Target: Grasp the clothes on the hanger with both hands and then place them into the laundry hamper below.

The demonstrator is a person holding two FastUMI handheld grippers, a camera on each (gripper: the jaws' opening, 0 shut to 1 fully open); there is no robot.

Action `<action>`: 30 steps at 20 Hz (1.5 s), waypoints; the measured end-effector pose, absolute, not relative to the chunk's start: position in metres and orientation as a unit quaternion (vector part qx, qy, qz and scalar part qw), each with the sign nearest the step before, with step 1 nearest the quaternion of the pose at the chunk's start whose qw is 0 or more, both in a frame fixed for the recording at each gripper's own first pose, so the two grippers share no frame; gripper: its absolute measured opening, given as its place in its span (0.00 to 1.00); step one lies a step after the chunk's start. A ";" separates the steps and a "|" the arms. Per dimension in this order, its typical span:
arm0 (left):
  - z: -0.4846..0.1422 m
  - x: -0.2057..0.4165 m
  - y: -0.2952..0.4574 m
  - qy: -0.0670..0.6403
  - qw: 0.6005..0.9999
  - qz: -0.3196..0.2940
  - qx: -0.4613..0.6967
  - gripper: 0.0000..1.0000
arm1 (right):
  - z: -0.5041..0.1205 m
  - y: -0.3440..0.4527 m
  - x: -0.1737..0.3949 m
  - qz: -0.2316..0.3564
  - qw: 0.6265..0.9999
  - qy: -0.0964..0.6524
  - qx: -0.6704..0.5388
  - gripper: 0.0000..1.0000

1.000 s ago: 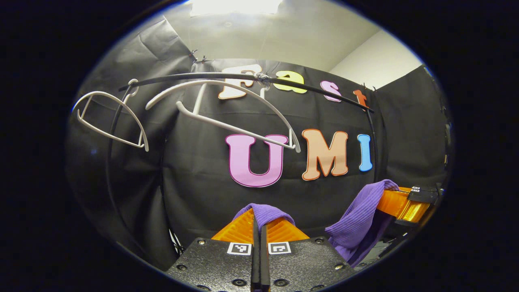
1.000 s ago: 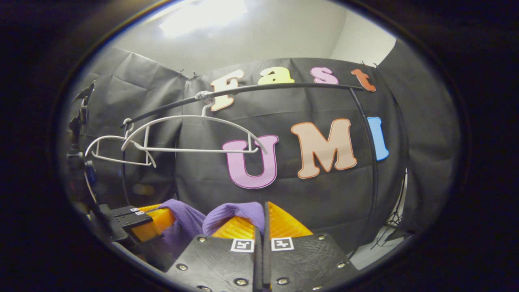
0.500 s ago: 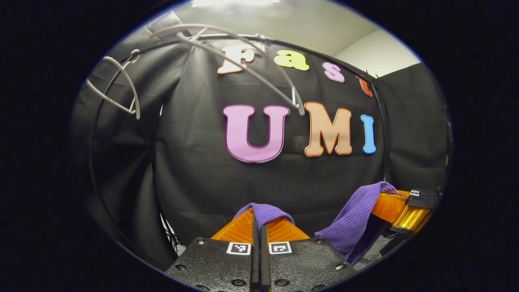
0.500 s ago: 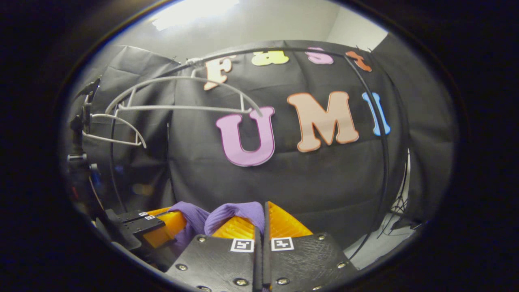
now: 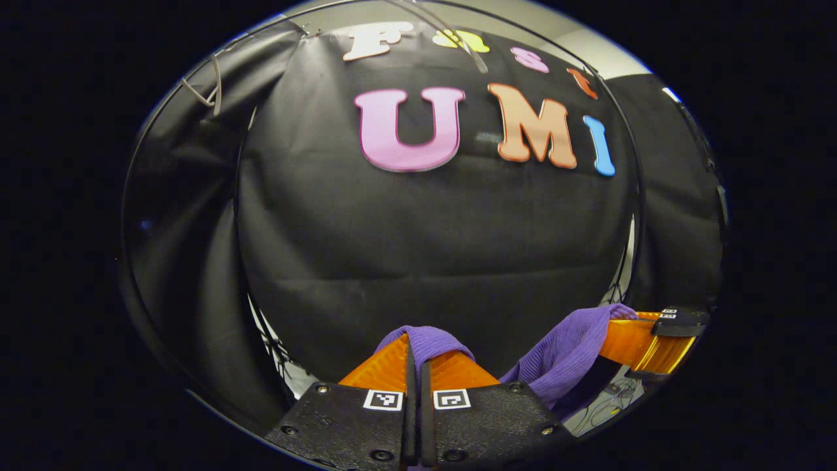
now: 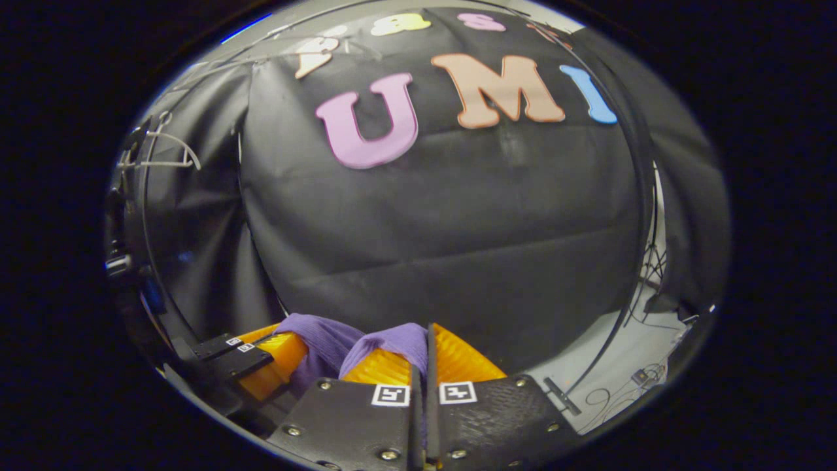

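Both hand-held grippers are pinching the purple garment (image 5: 425, 343) w/ fingers closed on it: left hand-held gripper (image 5: 416, 358) on one fold, right hand-held gripper (image 6: 422, 353) on another. Versus a sec ago, the white hangers (image 6: 160, 147) are sliding up toward the top edge of both views, so the pair is prob. lowering toward the hamper, which isn't visible yet. Garment is stretching roughly sideways between the grippers, rest hanging below, out of sight.
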State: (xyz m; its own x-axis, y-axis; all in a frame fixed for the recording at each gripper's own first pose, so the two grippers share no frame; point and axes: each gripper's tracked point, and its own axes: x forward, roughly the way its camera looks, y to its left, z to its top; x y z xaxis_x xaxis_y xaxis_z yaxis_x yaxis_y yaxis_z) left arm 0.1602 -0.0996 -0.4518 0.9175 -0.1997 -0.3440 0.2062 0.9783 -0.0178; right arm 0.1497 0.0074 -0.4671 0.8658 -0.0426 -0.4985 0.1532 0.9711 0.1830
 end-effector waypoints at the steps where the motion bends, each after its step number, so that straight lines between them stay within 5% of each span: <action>1: -0.476 0.157 -0.101 0.195 0.975 -0.107 0.016 0.03 | -0.490 0.007 0.140 -0.057 0.954 0.277 0.101 0.03; 5: -0.557 0.145 -0.096 0.267 0.957 -0.112 0.031 0.03 | -0.581 -0.001 0.122 -0.072 0.925 0.363 0.089 0.00; 10: -0.619 0.127 -0.098 0.346 0.929 -0.127 0.026 0.07 | -0.646 -0.005 0.102 -0.085 0.888 0.446 0.074 0.07; 12: -0.652 0.115 -0.110 0.394 0.907 -0.149 0.014 0.21 | -0.651 -0.002 0.096 -0.087 0.881 0.460 0.070 0.17; 13: -0.668 0.104 -0.112 0.426 0.891 -0.158 0.017 0.29 | -0.654 -0.001 0.093 -0.088 0.878 0.466 0.065 0.27; 15: -0.680 0.100 -0.110 0.432 0.887 -0.159 0.040 0.45 | -0.653 -0.004 0.093 -0.088 0.879 0.466 0.050 0.62; 17: -0.677 0.112 -0.098 0.409 0.901 -0.132 0.061 0.80 | -0.649 -0.006 0.094 -0.091 0.886 0.452 0.037 0.98; 18: -0.666 0.117 -0.094 0.397 0.908 -0.121 0.062 0.97 | -0.643 -0.006 0.098 -0.091 0.891 0.444 0.034 0.98; 19: -0.653 0.123 -0.092 0.384 0.914 -0.117 0.062 0.99 | -0.635 -0.005 0.100 -0.092 0.895 0.436 0.034 0.98; 30: -0.507 0.139 -0.085 0.295 0.948 -0.121 0.015 0.95 | -0.493 -0.015 0.139 -0.102 0.939 0.328 0.038 0.98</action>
